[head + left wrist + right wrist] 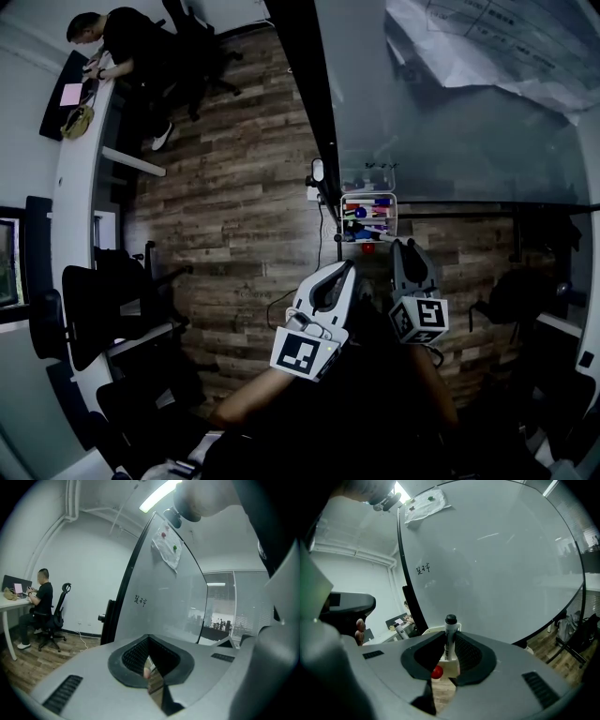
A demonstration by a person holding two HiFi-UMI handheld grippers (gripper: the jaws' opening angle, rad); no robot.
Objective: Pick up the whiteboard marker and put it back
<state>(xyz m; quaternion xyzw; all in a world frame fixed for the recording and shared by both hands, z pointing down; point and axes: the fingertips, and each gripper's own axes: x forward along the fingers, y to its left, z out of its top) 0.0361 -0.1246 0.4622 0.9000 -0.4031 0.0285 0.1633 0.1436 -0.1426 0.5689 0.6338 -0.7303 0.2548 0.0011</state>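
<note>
while poised before the marker tray (369, 195), right gripper (450, 645): clenched on whiteboard marker (450, 632), upright, cap up, apparently for slotting back; left gripper (149, 639): jaws together, empty, idle.

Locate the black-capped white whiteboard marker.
Centre of the right gripper view: the marker stands upright, clamped in the right gripper, just over the white marker tray.

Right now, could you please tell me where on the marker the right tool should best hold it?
Probably the white barrel of the marker, below its black cap, approached from the side: it stands upright, and its slim straight barrel suits the pads. The right tool is shut on it there.
</note>
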